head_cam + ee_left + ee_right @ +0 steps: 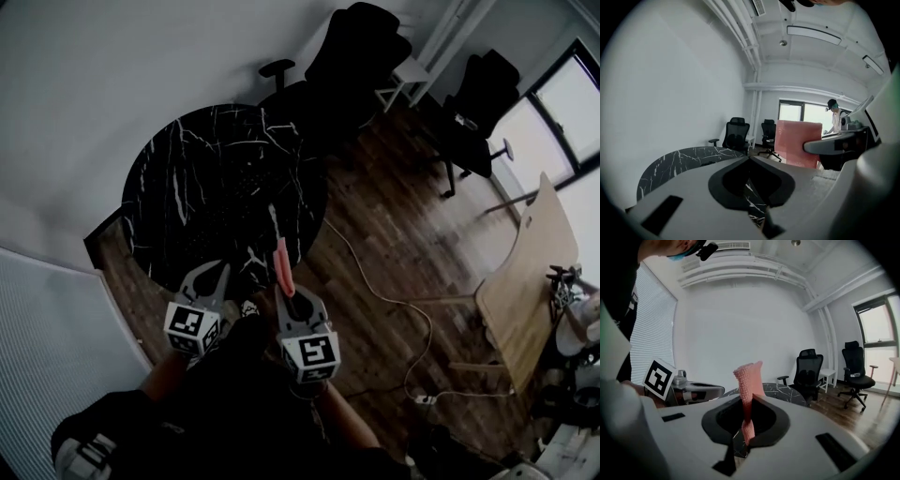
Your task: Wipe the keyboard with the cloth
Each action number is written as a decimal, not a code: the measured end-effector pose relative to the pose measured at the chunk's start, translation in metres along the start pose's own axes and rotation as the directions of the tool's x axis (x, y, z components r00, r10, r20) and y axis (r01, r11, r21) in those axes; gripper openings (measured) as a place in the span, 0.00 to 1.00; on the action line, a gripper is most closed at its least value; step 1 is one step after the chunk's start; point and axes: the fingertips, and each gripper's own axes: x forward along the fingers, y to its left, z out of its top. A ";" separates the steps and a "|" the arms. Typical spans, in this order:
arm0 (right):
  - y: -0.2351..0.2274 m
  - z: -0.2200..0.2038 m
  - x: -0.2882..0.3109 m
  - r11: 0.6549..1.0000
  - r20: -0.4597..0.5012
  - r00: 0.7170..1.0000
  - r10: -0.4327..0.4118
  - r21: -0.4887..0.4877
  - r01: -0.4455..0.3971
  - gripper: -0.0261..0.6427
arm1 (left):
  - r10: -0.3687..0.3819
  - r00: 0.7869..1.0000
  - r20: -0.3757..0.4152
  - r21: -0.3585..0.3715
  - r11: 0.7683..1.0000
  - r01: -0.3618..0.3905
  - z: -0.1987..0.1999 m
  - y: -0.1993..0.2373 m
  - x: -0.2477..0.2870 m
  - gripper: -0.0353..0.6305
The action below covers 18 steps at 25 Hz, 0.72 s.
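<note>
Holding cloth (279,255) upright at the table's (169,187) near edge
Right gripper (286,298) is clamped on the pink cloth's lower end; left gripper (208,274) is closed and empty. The cloth looks light, soft and floppy, so bunching it mid-fold should suit wiping. The keyboard is too dark to pick out.

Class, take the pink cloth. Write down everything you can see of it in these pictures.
The pink cloth is soft fabric with a fine, knitted-looking texture. The right tongs are shut on its lower end, so it stands up from them. Edge-on it reads as a narrow folded strip; in the left gripper view it is a broad, flat sheet. It is held in the air by the black marbled table's near edge, touching only the tongs.
</note>
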 end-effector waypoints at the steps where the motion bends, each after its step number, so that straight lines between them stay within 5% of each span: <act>1: -0.005 0.003 0.011 1.000 -0.006 1.000 0.002 0.001 -0.002 0.05 | -0.009 1.000 -0.015 0.004 1.000 0.009 0.001 0.007 0.013 0.05; 10: -0.024 0.012 0.112 0.998 -0.157 0.986 0.059 -0.012 -0.061 0.05 | -0.089 0.992 -0.092 -0.031 0.996 0.086 -0.001 0.076 0.083 0.05; 18: -0.011 0.002 0.174 0.973 -0.273 0.938 0.212 -0.034 -0.230 0.05 | 0.037 0.989 -0.143 -0.111 0.992 -0.053 -0.022 0.132 0.084 0.05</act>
